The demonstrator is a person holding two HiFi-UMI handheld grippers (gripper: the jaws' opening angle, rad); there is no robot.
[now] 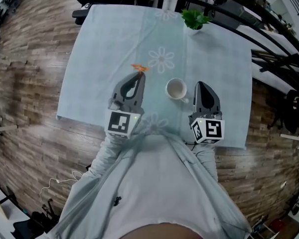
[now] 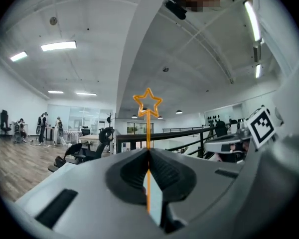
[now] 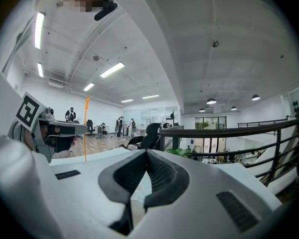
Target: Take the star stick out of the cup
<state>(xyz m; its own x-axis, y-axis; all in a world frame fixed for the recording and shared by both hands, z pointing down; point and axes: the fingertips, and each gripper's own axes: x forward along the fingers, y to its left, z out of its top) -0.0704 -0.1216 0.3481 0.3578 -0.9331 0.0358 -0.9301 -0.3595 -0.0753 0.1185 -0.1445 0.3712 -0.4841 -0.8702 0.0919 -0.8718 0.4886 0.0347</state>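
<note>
Stick (image 1: 139,67) was held out of the cup (image 1: 176,89), left of it, clamped in the shut left gripper (image 1: 137,76), star past the tips. Right gripper (image 1: 202,85) was closed, empty, just beside the cup on the table (image 1: 89,59).

Head view steeply down on table (image 1: 99,59); gripper views level, both with star stick (image 2: 148,126).
</note>
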